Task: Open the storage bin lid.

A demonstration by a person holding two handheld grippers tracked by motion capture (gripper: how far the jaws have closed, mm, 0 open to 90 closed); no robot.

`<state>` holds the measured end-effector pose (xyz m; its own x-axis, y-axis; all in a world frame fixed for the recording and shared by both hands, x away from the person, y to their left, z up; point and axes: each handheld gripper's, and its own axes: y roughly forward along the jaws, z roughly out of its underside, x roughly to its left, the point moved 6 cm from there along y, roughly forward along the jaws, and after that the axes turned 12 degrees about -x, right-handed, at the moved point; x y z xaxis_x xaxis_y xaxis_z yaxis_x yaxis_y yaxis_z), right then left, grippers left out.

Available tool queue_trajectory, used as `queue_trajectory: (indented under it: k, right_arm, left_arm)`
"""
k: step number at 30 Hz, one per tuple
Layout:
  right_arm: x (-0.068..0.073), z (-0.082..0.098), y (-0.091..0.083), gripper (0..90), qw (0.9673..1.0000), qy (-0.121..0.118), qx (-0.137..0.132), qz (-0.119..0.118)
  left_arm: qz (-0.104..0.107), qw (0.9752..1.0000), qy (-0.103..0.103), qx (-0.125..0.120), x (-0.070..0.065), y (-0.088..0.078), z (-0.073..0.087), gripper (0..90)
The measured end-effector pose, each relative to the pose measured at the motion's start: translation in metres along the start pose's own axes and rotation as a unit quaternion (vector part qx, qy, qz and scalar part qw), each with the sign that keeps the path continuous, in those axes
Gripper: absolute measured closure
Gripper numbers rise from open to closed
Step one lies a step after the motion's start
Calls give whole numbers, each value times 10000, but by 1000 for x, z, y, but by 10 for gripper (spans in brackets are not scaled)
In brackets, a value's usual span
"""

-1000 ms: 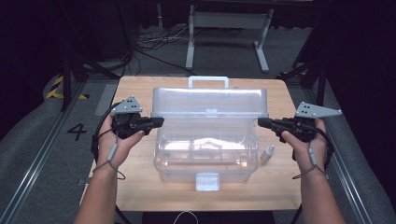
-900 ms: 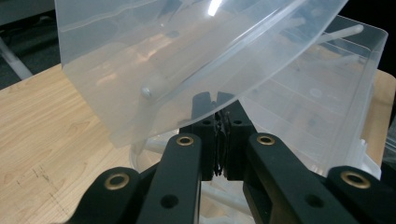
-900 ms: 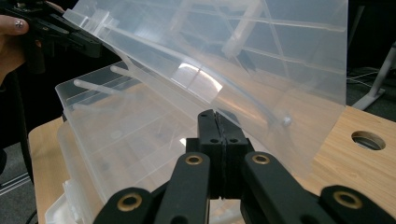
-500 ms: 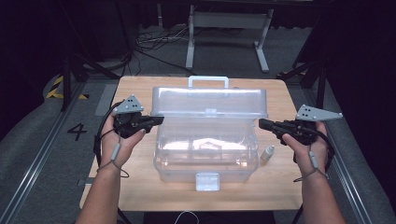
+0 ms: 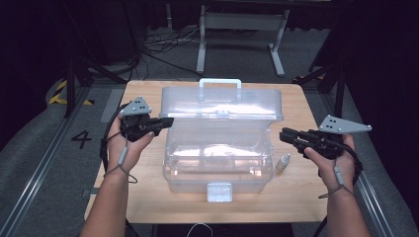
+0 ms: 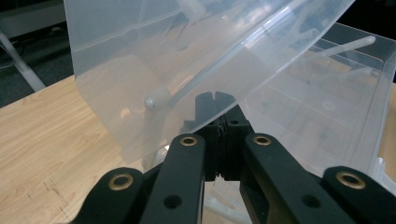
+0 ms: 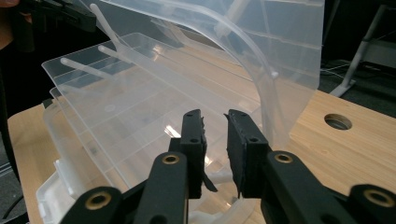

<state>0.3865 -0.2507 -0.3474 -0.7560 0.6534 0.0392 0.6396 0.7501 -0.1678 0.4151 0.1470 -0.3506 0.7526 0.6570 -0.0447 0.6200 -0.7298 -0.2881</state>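
Opening a clear plastic box (image 5: 217,163) at the middle of the worktop (image 5: 296,197): lid (image 5: 222,106) already standing raised. Left hand-held gripper (image 5: 165,122) pinching the lid's edge; right hand-held gripper (image 5: 286,136) just easing apart, narrow gap, gripping nothing. Remaining, probably: releasing left side, reaching for small dropper bottle (image 5: 282,162).

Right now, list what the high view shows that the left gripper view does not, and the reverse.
High view adds: a small bottle standing on the table right of the clear box, the box's front latch, and the handle on the raised lid.
Left gripper view adds: a close look at the left claw with its jaws shut on the lid's edge, and a small round peg on the lid's wall.
Shared: box, raised lid, wooden table, left claw at the lid.
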Motion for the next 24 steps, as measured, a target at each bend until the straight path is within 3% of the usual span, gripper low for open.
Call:
queue_trajectory:
  k: [10,15,24]
  right_arm:
    - [-6,-4,-3,577,9983,-20,-146,560]
    - [-15,-11,6,488,9957,-152,-224,883]
    - [-18,-19,29,444,9939,-305,-274,1021]
  left_arm:
    - [-8,10000,6,-28,3,2,-4,883]
    - [8,10000,20,-30,5,4,-6,880]
    - [61,10000,-16,-77,7,5,-7,880]
